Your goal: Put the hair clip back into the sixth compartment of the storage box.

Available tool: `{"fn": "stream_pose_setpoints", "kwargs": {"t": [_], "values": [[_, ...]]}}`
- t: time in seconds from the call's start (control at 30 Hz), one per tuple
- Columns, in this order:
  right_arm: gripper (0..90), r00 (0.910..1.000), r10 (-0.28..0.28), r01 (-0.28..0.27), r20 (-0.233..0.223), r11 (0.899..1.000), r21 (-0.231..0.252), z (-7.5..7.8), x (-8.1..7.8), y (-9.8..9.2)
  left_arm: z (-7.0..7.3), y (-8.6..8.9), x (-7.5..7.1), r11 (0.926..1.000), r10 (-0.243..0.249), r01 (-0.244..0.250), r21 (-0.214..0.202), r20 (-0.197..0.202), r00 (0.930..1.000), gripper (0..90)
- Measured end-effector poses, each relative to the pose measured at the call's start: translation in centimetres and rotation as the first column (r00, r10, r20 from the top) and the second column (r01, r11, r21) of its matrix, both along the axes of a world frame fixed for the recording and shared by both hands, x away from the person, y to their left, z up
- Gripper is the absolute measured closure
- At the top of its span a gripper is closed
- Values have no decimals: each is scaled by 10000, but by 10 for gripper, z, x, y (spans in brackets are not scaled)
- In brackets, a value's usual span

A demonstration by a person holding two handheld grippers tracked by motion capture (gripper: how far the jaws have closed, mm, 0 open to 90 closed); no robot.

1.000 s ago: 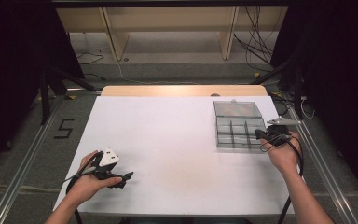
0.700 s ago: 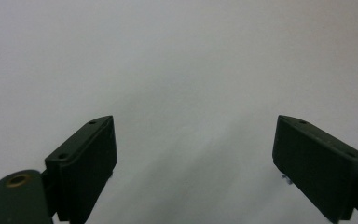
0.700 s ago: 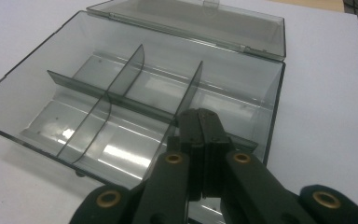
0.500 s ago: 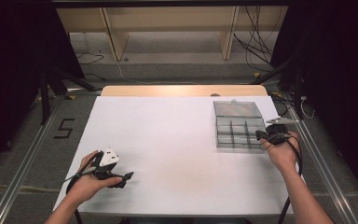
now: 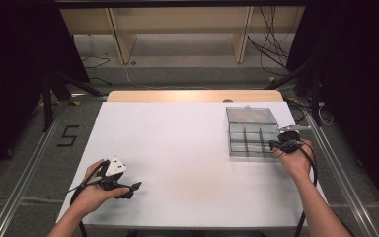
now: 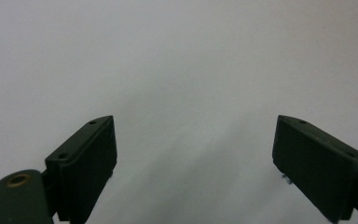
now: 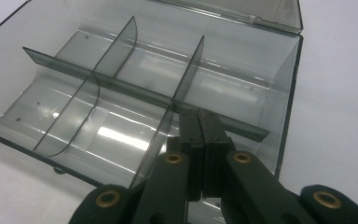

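A clear smoky plastic compartment box [image 5: 246,140] lies on the right side of the white table [image 5: 177,133], its lid folded open at the back. Thin dividers split the box [image 7: 121,86] into several empty cells. My right gripper [image 5: 273,144] sits at the box's right front corner. Its jaws [image 7: 199,113] are shut flat together above the long middle divider, with nothing visible between them. My left gripper [image 5: 132,189] rests low at the table's front left. In the left gripper view my left gripper [image 6: 193,120] stands open wide over bare white table [image 6: 177,56].
A wooden strip [image 5: 192,95] edges the table's far side, with shelving and cables on the floor behind. Metal rails [image 5: 24,163] run along both sides of the table. A black cable [image 5: 311,177] trails from the right gripper past the forearm.
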State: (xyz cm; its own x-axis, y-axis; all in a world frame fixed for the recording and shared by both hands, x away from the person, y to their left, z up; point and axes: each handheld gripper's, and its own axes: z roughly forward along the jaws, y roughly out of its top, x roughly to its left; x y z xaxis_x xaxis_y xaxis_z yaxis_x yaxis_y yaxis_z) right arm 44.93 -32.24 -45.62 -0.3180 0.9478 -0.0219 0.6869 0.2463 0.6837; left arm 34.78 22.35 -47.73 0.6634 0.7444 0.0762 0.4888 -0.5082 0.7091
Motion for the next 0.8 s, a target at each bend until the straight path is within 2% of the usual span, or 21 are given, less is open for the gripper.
{"fn": "stream_pose_setpoints", "kwargs": {"t": [0.3, 0.8], "values": [[900, 9996, -49, 46, -281, 9999, -114, -3, 2, 0, -1, 0, 0, 10000, 2, -2, -9, 9, 10000, 132], [897, 9992, -75, 70, -388, 9999, -124, -4, 2, 0, -1, 0, 0, 10000, 5, -5, 21, -16, 10000, 132]]}}
